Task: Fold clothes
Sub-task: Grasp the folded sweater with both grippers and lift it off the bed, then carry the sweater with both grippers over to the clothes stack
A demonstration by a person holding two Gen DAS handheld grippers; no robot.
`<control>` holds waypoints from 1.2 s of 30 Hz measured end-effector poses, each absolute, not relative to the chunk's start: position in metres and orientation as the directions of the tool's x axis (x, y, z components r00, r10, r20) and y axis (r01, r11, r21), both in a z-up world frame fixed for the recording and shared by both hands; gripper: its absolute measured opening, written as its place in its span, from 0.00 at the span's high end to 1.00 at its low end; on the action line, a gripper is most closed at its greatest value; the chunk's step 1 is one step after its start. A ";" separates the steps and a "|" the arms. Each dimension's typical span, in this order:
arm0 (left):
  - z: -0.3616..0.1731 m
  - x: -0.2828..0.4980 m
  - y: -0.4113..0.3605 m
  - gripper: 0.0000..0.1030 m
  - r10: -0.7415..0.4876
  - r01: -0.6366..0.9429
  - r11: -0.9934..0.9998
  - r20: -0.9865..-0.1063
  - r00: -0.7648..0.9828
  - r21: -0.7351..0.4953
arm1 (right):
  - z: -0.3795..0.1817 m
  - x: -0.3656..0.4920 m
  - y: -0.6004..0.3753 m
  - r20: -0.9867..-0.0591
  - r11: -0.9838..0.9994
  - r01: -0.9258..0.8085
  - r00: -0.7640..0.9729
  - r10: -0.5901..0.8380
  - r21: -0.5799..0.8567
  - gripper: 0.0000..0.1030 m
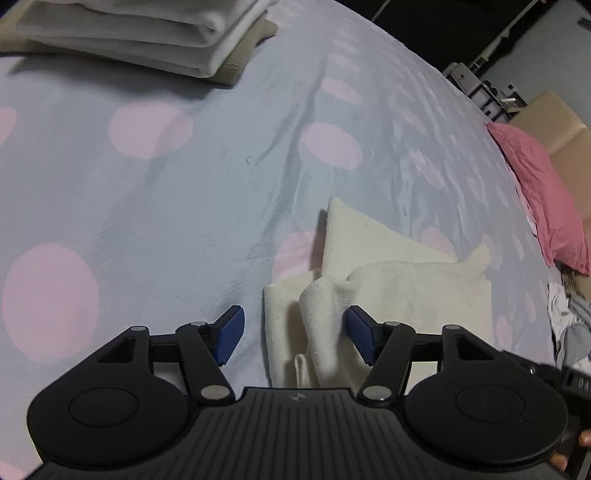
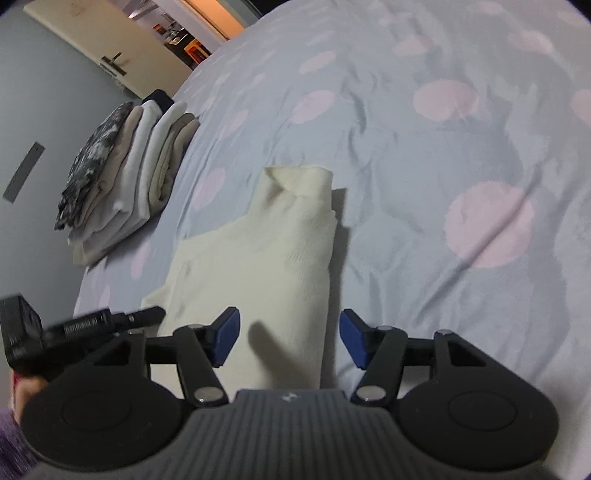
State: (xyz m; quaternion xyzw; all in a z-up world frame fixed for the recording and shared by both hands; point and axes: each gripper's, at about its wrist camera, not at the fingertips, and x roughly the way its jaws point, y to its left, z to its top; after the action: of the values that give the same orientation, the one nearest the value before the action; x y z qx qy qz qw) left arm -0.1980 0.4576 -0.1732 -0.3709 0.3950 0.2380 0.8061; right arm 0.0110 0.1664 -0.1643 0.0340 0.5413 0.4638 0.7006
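Left wrist view. Stack of folded clothes [image 1: 147, 33] at far top left, cut off by the frame edge; only white layers over a tan one can be made out. Bedsheet [image 1: 166, 192], pale blue with pink dots, lies bare and open across the whole left and centre. Left gripper [image 1: 291, 334]: jaws spread wide, holding nothing. Cream garment [image 1: 388, 280] is partly folded, rumpled, with a raised fold reaching between the blue pads; its near edge is hidden under the gripper body. Whether the right pad touches the cloth cannot be told. Pink pillow [image 1: 546, 206] sits at the bed's right edge; a loose clothes heap [image 1: 569, 317] below it is cut off and hard to read.

Right wrist view. Part of the left tool's black housing [image 2: 22, 332] is blurred at the left edge. The stack [image 2: 122, 177] stands near the bed's left edge, dark patterned piece on top. The garment [image 2: 266, 258] lies flat in a long fold; its near end is hidden under the right gripper [image 2: 290, 336], jaws wide apart and empty, straddling the cloth's right edge. Open sheet [image 2: 461, 166] lies to the right.
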 end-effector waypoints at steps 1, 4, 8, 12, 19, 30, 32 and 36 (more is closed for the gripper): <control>-0.175 -0.196 0.457 0.41 0.090 -0.671 0.620 -0.812 0.577 -0.408 | -0.169 0.014 0.169 -0.726 0.571 -0.600 -0.024 0.688 0.561 0.39; -0.179 -0.191 0.457 0.42 0.088 -0.659 0.632 -0.807 0.584 -0.408 | -0.181 0.023 0.177 -0.721 0.580 -0.560 -0.045 0.692 0.592 0.39; -0.181 -0.185 0.453 0.53 0.089 -0.633 0.659 -0.794 0.601 -0.405 | -0.193 0.025 0.187 -0.702 0.560 -0.558 -0.059 0.709 0.612 0.37; -0.181 -0.183 0.451 0.65 0.085 -0.614 0.672 -0.780 0.620 -0.415 | -0.202 0.033 0.190 -0.676 0.548 -0.530 -0.068 0.734 0.647 0.44; -0.172 -0.185 0.446 0.82 0.101 -0.594 0.688 -0.757 0.646 -0.416 | -0.201 0.036 0.189 -0.633 0.518 -0.502 -0.079 0.770 0.693 0.78; -0.106 -0.225 0.433 0.83 0.247 -0.574 0.697 -0.608 0.754 -0.429 | -0.125 0.006 0.185 -0.547 0.414 -0.643 -0.010 0.837 0.644 0.83; -0.086 -0.236 0.431 0.84 0.289 -0.572 0.707 -0.569 0.770 -0.416 | -0.107 -0.002 0.186 -0.520 0.386 -0.666 -0.002 0.854 0.638 0.83; -0.042 -0.256 0.444 0.84 0.365 -0.582 0.713 -0.501 0.785 -0.391 | -0.066 -0.017 0.197 -0.467 0.323 -0.726 0.003 0.884 0.607 0.83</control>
State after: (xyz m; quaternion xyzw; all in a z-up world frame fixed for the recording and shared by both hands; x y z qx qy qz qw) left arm -0.2560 0.4439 -0.0423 -0.2737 0.1977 0.2618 0.9041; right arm -0.0168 0.1966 -0.0664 0.0961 0.4112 0.5740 0.7016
